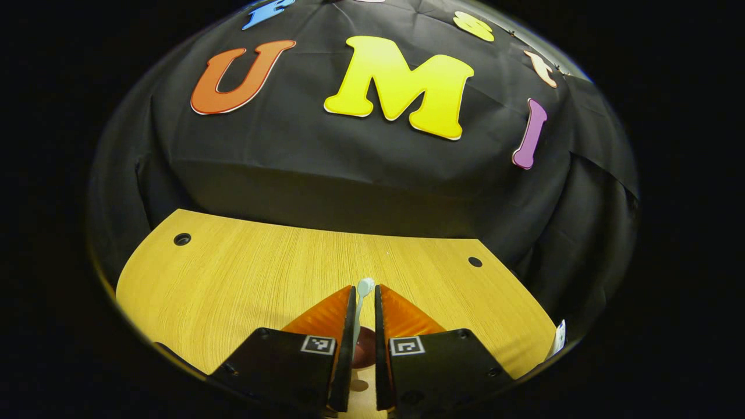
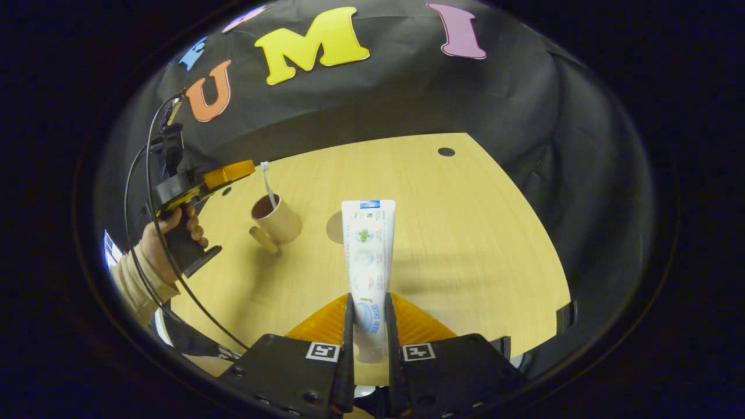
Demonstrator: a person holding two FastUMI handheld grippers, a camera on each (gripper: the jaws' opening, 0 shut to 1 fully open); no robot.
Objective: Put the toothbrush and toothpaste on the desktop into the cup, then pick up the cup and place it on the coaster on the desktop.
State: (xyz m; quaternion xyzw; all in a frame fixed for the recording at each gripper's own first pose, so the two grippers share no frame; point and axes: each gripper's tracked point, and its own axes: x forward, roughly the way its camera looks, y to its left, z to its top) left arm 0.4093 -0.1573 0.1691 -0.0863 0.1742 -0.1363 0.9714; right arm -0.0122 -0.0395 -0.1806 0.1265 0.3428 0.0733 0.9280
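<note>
Flanking bare desktop [image 2: 465, 233], toothpaste [image 2: 368, 250] in right tongs [image 2: 368, 326], cup [image 2: 277, 218] left.

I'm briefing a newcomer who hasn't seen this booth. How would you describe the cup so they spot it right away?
Start from the wooden desktop in the right gripper view and look to its left part, beside the left gripper held in a person's hand. There stands the cup, brownish with a side handle. A white toothbrush sticks up out of it, unlike the toothpaste tube gripped nearer the camera.
</note>
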